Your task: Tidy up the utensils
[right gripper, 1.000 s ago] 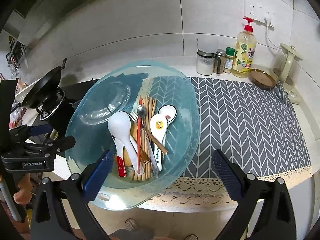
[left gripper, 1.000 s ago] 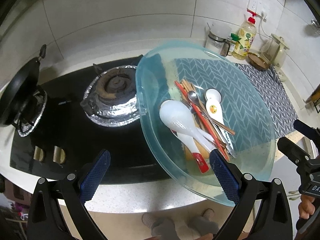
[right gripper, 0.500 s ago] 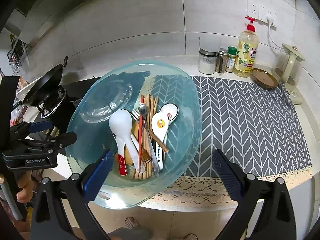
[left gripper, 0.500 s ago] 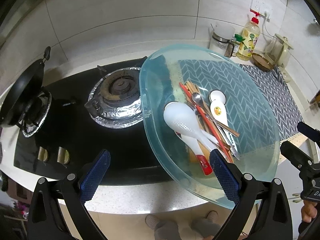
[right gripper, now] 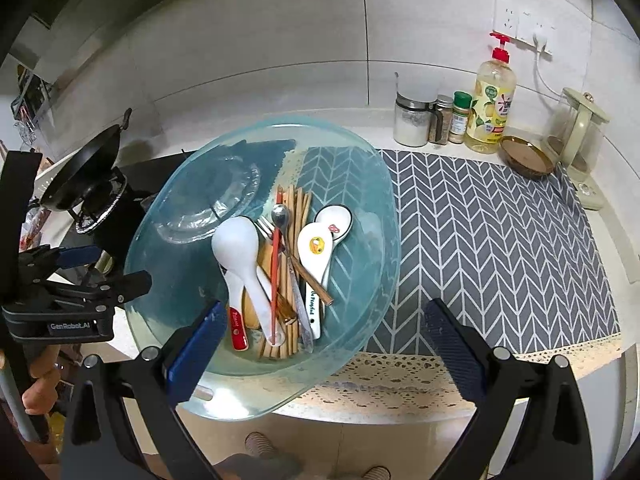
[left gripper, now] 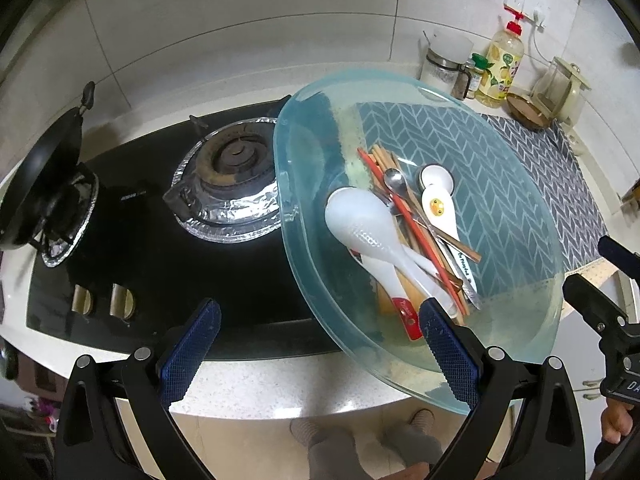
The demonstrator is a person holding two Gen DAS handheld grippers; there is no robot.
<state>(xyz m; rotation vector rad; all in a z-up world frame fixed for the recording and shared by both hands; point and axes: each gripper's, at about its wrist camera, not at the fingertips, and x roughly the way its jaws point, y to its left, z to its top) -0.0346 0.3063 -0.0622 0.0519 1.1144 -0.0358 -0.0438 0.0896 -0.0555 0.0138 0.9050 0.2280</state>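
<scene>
A clear blue plastic basin (left gripper: pixel 516 216) (right gripper: pixel 360 216) sits on the counter, overhanging its front edge. It holds a white rice paddle (left gripper: pixel 360 224) (right gripper: pixel 236 248), white ceramic spoons (right gripper: pixel 316 248), a metal spoon (right gripper: pixel 280 216), red and wooden chopsticks (left gripper: pixel 404 216) (right gripper: pixel 296 216) and a red-handled utensil (right gripper: pixel 237 328). My left gripper (left gripper: pixel 320 344) is open in front of the basin's left rim. My right gripper (right gripper: pixel 320 348) is open, straddling the basin's near right rim. Neither holds anything.
A black gas stove (left gripper: pixel 160 240) with foil-lined burners and a black wok (left gripper: pixel 36 176) lies left. A grey chevron mat (right gripper: pixel 480 240) covers the counter right. Jars, a soap bottle (right gripper: pixel 492 108), a brown dish (right gripper: pixel 526 156) and a kettle (right gripper: pixel 580 132) line the wall.
Both grippers have drawn back slightly and shifted, so the basin sits a little lower and further in each view. Both stay open. The utensils have not moved.
</scene>
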